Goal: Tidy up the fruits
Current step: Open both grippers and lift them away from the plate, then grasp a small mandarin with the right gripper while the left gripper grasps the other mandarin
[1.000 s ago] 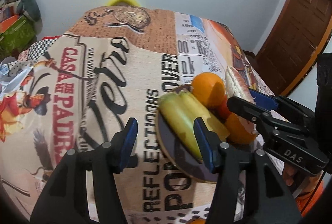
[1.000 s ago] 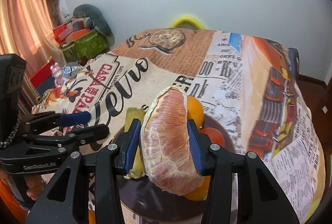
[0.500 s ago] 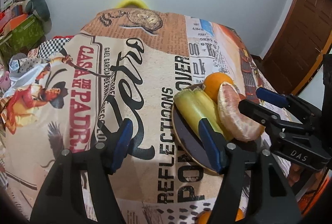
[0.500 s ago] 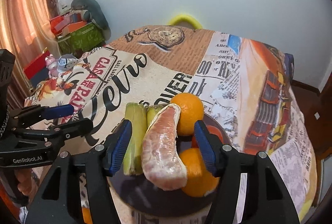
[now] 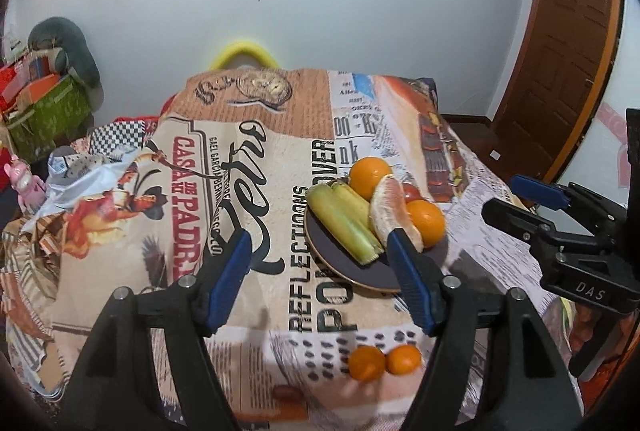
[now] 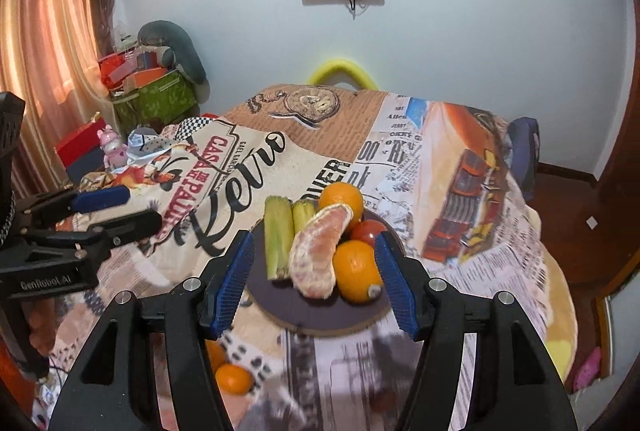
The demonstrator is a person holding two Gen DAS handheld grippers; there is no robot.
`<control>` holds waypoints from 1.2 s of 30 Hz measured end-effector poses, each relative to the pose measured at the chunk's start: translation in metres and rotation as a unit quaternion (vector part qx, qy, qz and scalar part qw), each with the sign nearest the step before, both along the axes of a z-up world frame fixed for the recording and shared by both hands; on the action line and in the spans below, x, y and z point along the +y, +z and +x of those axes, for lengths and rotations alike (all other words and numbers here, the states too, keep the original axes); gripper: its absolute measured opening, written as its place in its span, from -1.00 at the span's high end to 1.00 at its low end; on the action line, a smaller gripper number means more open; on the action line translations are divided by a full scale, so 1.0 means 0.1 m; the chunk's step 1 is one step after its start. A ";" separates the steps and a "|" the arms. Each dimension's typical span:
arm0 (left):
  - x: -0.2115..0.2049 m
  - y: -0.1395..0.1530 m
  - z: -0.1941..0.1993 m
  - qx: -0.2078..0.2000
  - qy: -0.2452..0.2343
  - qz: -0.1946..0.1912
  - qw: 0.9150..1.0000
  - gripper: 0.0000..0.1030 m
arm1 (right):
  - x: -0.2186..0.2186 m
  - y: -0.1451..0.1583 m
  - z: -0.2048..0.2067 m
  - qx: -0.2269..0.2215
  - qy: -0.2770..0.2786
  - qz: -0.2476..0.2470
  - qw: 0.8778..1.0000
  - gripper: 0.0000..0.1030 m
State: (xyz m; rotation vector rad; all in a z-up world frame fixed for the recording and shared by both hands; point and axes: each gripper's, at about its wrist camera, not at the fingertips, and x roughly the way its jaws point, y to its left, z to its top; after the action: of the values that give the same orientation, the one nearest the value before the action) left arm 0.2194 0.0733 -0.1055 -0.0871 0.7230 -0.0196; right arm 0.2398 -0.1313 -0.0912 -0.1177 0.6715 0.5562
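A dark plate [image 6: 320, 327] on the printed tablecloth holds two pale green stalk-like pieces [image 6: 278, 235], a peeled pomelo segment [image 6: 320, 251], two oranges [image 6: 356, 271] and a red fruit [image 6: 368, 233]. My right gripper [image 6: 314, 271] hangs open, back from the plate and above it, with nothing in its jaws. Left of the plate, my left gripper [image 5: 320, 259] is open, its jaws are still opening, and nothing sits between them. The plate [image 5: 360, 279] lies just beyond its right finger. Two small oranges [image 5: 366, 363] lie loose on the cloth near the front edge.
The tablecloth [image 5: 260, 159] covers the whole table, with bare cloth left of the plate. A yellow chair back [image 5: 244, 51] stands at the far edge. Boxes and a green bin [image 6: 152, 99] crowd the left side, and a wooden door [image 5: 572, 71] is at the right.
The right gripper let go of the pomelo segment, which now rests on the plate. Both grippers opened wider and drew back and up, and two small oranges came into view.
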 end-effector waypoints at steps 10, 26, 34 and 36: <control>-0.13 0.01 -0.43 0.006 -0.007 0.010 1.000 -0.50 | -0.35 -0.06 -0.39 0.008 -0.023 -0.021 0.999 -0.14; -0.36 -0.93 -0.42 0.124 -0.037 0.007 0.992 -0.17 | -0.33 -0.70 -0.61 0.086 -0.004 -0.038 0.996 -0.14; -0.37 -1.16 -0.23 0.145 -0.041 -0.018 0.988 0.07 | -0.23 -0.90 -0.55 0.113 0.009 -0.036 0.993 -0.14; -0.38 -1.19 -0.20 0.147 -0.043 -0.021 0.988 0.08 | -0.20 -0.94 -0.53 0.118 0.012 -0.038 0.992 -0.14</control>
State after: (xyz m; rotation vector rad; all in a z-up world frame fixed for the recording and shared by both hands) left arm 0.1992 0.0353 -0.2241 -0.1002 1.0203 -0.1055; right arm 0.1867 -0.1510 -0.1855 -0.1325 0.9230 0.5731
